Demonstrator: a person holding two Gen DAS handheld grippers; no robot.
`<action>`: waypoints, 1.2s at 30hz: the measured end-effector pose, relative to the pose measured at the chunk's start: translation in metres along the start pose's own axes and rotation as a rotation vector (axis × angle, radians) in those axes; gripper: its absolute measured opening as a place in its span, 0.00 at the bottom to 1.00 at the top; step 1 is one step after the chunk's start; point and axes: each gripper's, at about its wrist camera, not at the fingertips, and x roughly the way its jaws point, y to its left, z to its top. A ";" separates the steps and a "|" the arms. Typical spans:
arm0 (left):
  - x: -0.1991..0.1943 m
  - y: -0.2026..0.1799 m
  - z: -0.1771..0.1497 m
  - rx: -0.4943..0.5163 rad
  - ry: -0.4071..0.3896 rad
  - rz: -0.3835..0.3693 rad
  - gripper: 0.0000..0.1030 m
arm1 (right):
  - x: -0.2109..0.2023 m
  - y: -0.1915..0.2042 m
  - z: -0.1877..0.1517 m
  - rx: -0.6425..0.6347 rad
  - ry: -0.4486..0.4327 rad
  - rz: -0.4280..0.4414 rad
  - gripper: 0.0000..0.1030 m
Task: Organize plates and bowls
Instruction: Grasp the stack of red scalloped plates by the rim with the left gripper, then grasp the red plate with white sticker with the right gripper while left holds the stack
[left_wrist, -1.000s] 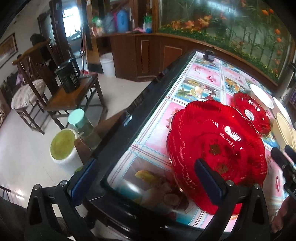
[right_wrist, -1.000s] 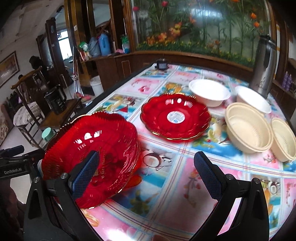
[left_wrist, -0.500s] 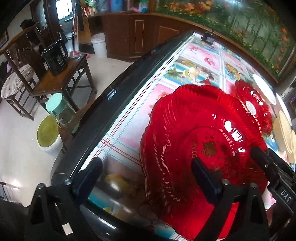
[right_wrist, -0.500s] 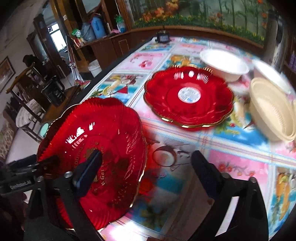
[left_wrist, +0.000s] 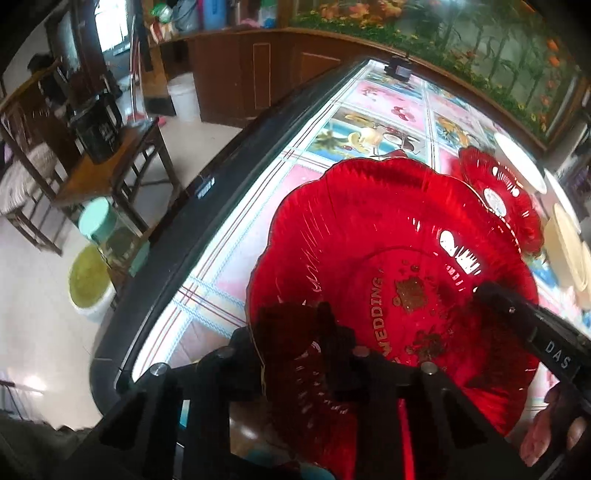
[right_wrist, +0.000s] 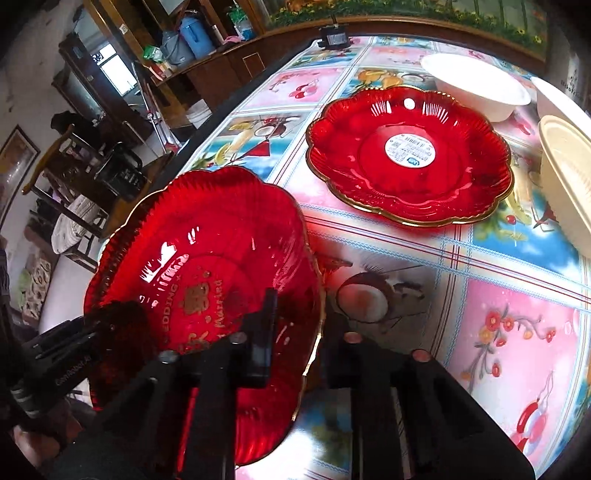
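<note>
A big red scalloped plate (left_wrist: 388, 258) with gold "WEDDING" lettering is tilted above the table's near left corner; it also shows in the right wrist view (right_wrist: 207, 266). My left gripper (left_wrist: 291, 332) is shut on its near rim. My right gripper (right_wrist: 299, 325) is shut on the opposite rim, one finger inside the plate and one outside. A second red plate (right_wrist: 410, 155) with a white sticker lies flat on the table further in; it shows in the left wrist view (left_wrist: 498, 192) too. White bowls (right_wrist: 476, 85) and cream bowls (right_wrist: 569, 184) stand behind and right of it.
The table (right_wrist: 498, 295) has a colourful fruit-print cloth and a dark edge (left_wrist: 207, 206) on the left. Beyond that edge are a wooden side table (left_wrist: 107, 173), a chair, a mint-lidded jar (left_wrist: 96, 225) and a white bucket (left_wrist: 88, 284) on the floor. A small black device (right_wrist: 332, 37) sits at the far end.
Both grippers have closed from wide open onto opposite rims of the big red plate. Both cameras have moved closer to it, and the plate now sits tilted between them.
</note>
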 end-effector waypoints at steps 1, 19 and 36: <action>0.000 0.000 0.000 0.003 -0.006 -0.003 0.24 | 0.000 -0.001 -0.001 0.008 -0.003 0.006 0.15; -0.034 0.022 -0.032 0.010 -0.030 0.012 0.21 | -0.027 0.021 -0.032 -0.042 -0.023 0.087 0.13; -0.048 0.019 -0.041 0.000 -0.118 0.111 0.60 | -0.056 -0.009 -0.034 0.011 -0.154 0.169 0.30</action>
